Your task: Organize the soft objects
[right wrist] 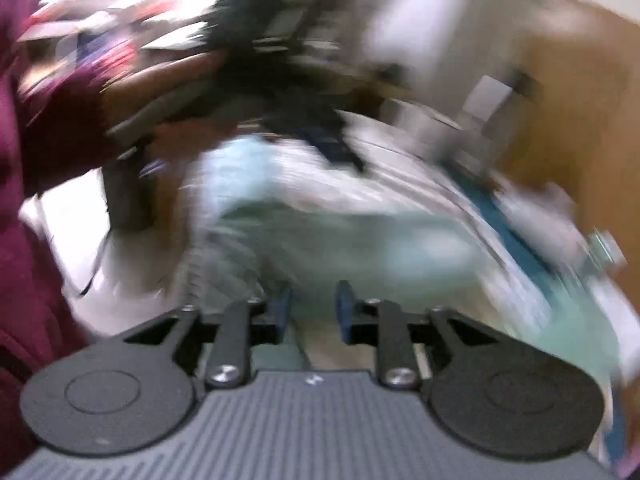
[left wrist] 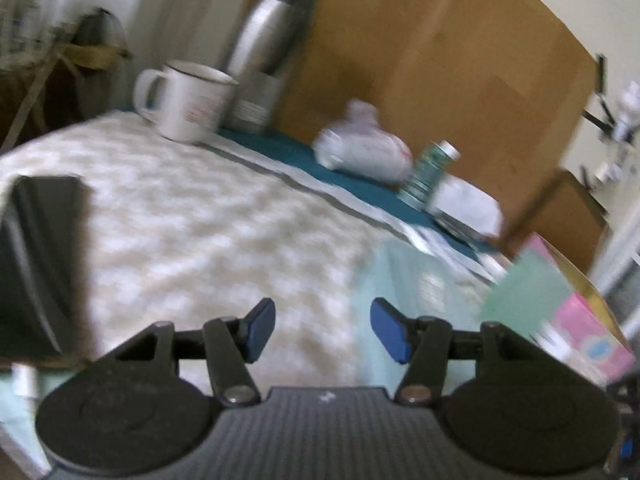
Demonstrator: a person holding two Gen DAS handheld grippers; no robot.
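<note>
My left gripper [left wrist: 322, 330] hovers open over a fluffy cream and white blanket [left wrist: 192, 216], with nothing between its blue pads [left wrist: 260, 330]. A pale mint cloth [left wrist: 416, 280] lies on the blanket just below and right of the right pad. The right wrist view is badly blurred. There my right gripper [right wrist: 314, 312] stands open with a narrow gap, low over the same mint cloth [right wrist: 360, 240]. I cannot make out anything gripped between its pads. A hand [right wrist: 160, 80] in a maroon sleeve [right wrist: 24, 200] holds a dark device at the upper left.
A white mug [left wrist: 188, 100] and a steel flask [left wrist: 268, 48] stand at the back left. Farther right are a white plastic bag [left wrist: 364, 148], a green can [left wrist: 428, 176] and a pink-and-green box [left wrist: 560, 308]. A dark flat object [left wrist: 40, 260] sits at the left, with a wooden panel [left wrist: 440, 60] behind.
</note>
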